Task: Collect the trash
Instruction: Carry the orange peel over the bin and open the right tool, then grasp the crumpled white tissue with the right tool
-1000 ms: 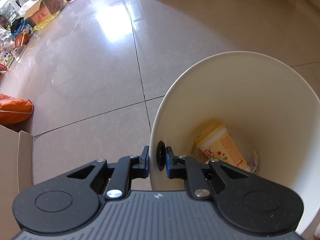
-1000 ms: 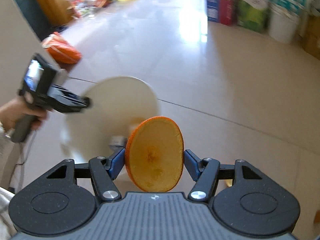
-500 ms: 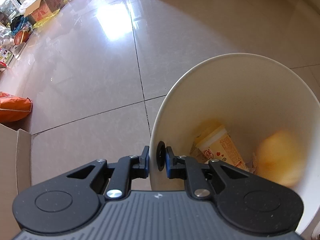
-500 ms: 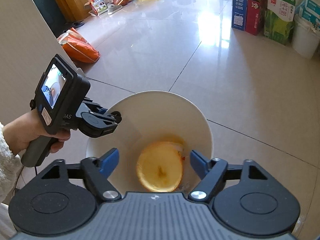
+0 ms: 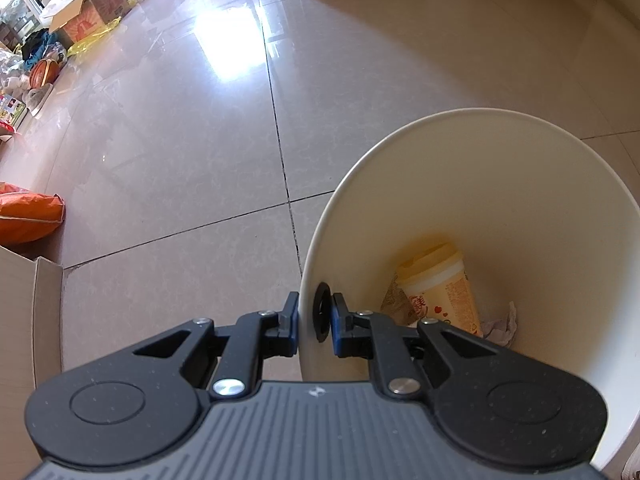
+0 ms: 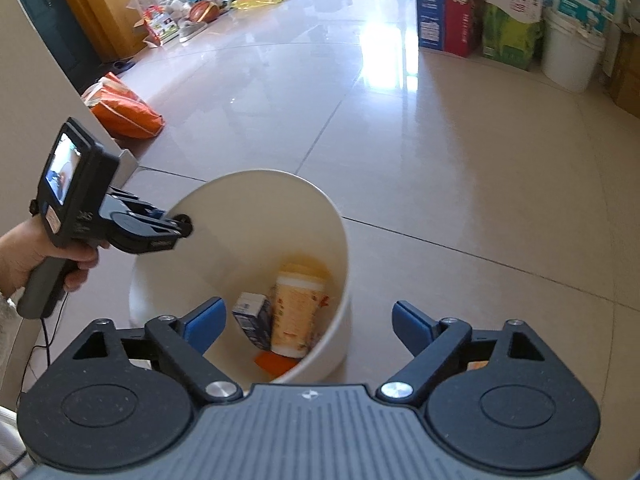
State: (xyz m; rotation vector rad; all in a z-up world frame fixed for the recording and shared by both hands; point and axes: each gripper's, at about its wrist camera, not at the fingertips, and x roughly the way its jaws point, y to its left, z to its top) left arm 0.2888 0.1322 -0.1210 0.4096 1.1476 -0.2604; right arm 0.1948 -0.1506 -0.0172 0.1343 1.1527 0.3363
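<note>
I see a wide, glossy tiled floor with a bright patch of glare. Cardboard boxes line the far wall, and an orange bag lies on the floor to the left.

On the floor in front of me stands a white trash bin, round and open at the top, seemingly tipped toward me.

My left gripper is pinched on the near rim of the bin, one finger outside the wall and one inside. From the right wrist view I see the person's left hand wrapped around that gripper's handle, with a small lit screen on its back.

My right gripper hangs above the bin's mouth with its blue-padded fingers spread wide and nothing between them.

Inside the bin lies the collected trash: a yellow paper cup on its side, a small dark carton just beside it, an orange piece at the near bottom, partly hidden by the rim, and a crumpled white tissue beside the cup.
</note>
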